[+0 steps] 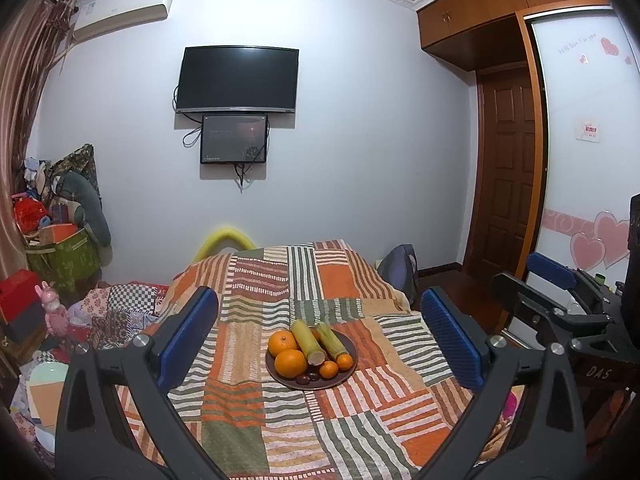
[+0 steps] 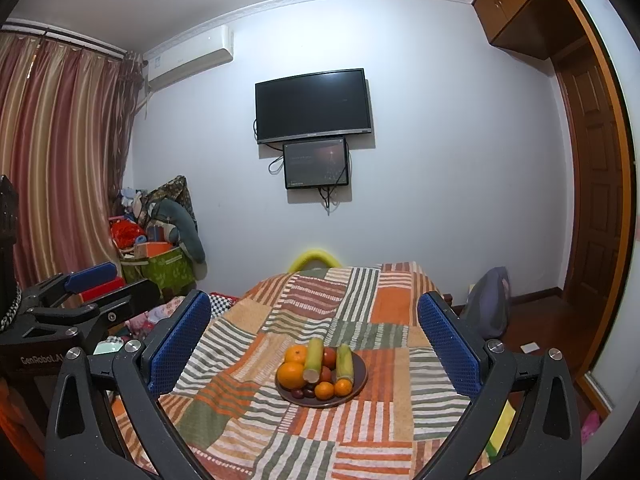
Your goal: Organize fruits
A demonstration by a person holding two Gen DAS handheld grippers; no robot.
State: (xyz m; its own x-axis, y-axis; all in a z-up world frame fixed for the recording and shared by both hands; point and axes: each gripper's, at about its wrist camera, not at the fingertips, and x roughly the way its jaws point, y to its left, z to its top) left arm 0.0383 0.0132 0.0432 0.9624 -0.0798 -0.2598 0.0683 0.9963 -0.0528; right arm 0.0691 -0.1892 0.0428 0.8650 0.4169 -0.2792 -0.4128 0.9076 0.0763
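Observation:
A dark brown plate (image 1: 344,376) (image 2: 361,376) rests on a striped patchwork cloth over a table (image 1: 280,280) (image 2: 304,292). On it lie two large oranges (image 1: 290,362) (image 2: 291,374), two small tangerines (image 1: 329,369) (image 2: 324,390), two green sugarcane pieces (image 1: 306,338) (image 2: 314,356) and several dark chestnuts (image 1: 308,377) (image 2: 302,393). My left gripper (image 1: 320,336) is open, held above and before the plate, nothing between its blue pads. My right gripper (image 2: 314,340) is open too, likewise short of the plate. Each gripper shows at the other view's edge.
A black TV (image 1: 237,79) and a smaller screen (image 1: 234,139) hang on the far wall. Boxes, bags and toys (image 1: 60,240) pile up at the left by the curtain (image 2: 60,152). A wooden door (image 1: 508,168), wardrobe and a grey bag (image 2: 490,300) are at the right.

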